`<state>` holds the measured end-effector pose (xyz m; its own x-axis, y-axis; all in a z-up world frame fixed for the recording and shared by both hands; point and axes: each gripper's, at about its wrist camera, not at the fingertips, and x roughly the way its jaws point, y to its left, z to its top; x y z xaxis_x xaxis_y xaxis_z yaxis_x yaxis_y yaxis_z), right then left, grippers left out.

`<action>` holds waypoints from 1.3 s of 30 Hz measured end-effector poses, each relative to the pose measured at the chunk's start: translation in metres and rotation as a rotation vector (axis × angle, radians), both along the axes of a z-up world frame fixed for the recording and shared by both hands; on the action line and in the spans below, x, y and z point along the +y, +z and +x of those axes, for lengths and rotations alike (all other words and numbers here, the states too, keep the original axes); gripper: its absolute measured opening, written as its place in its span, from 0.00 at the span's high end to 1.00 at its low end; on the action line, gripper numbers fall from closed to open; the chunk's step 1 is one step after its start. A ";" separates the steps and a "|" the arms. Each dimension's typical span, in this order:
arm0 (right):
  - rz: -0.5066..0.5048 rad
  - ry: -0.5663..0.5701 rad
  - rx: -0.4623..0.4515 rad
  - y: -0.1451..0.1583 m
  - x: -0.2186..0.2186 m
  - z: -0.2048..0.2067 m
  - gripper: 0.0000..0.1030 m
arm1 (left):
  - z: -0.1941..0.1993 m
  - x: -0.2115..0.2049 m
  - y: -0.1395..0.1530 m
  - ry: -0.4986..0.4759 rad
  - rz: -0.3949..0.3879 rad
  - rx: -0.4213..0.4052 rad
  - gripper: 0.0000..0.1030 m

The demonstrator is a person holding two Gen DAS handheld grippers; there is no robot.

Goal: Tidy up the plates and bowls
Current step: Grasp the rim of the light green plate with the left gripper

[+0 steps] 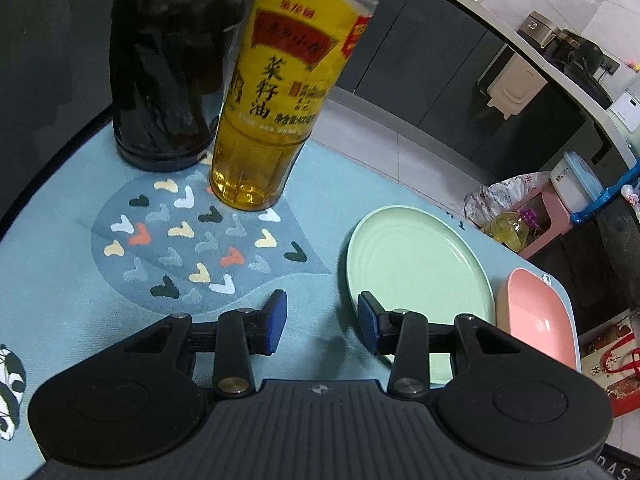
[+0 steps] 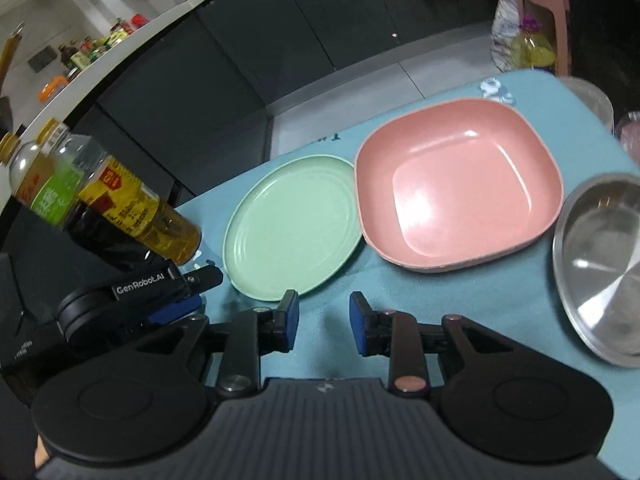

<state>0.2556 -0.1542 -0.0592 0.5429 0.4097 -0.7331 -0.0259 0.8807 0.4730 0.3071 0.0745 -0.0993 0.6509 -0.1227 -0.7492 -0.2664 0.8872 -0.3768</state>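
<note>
A: Crockery is laid out in a row on the blue cloth (image 2: 460, 320). A green plate (image 2: 294, 226) is set flat at the left, a pink square bowl (image 2: 460, 188) is just beside it with the rims touching or nearly so, and a steel bowl (image 2: 600, 264) is placed at the right, a little apart from the pink one.

B: And the tongs?

A: The right gripper (image 2: 324, 322) is held above bare cloth just short of the green plate's near rim; its jaws are parted and nothing is seen between them. The left gripper (image 1: 322, 322) is likewise parted and empty, with one blue pad over the green plate's (image 1: 416, 276) near edge. Whether that pad touches the plate cannot be told.

B: Anything else on the cloth?

A: An oil bottle (image 1: 276, 96) and a dark jar (image 1: 172, 72) are stood upright side by side, well apart from the plate.
</note>
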 end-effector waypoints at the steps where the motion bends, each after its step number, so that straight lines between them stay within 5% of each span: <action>1: 0.003 -0.005 0.007 -0.002 0.000 0.001 0.71 | 0.000 0.001 -0.001 0.002 -0.006 -0.009 0.64; 20: 0.075 -0.129 0.025 -0.024 -0.004 0.020 0.71 | 0.020 -0.009 -0.007 -0.008 -0.033 -0.081 0.61; 23: 0.079 -0.147 0.008 -0.025 -0.003 0.022 0.71 | 0.022 -0.019 -0.008 -0.040 -0.024 -0.097 0.65; 24: 0.080 -0.148 0.003 -0.026 -0.002 0.022 0.71 | 0.022 -0.022 -0.009 -0.057 -0.023 -0.096 0.76; 30: 0.033 -0.099 -0.031 -0.027 0.004 0.020 0.82 | 0.013 -0.038 -0.003 -0.113 0.096 -0.125 0.76; 39: 0.041 -0.025 -0.033 -0.009 0.005 -0.007 0.82 | -0.029 -0.019 0.008 -0.148 0.102 -0.117 0.76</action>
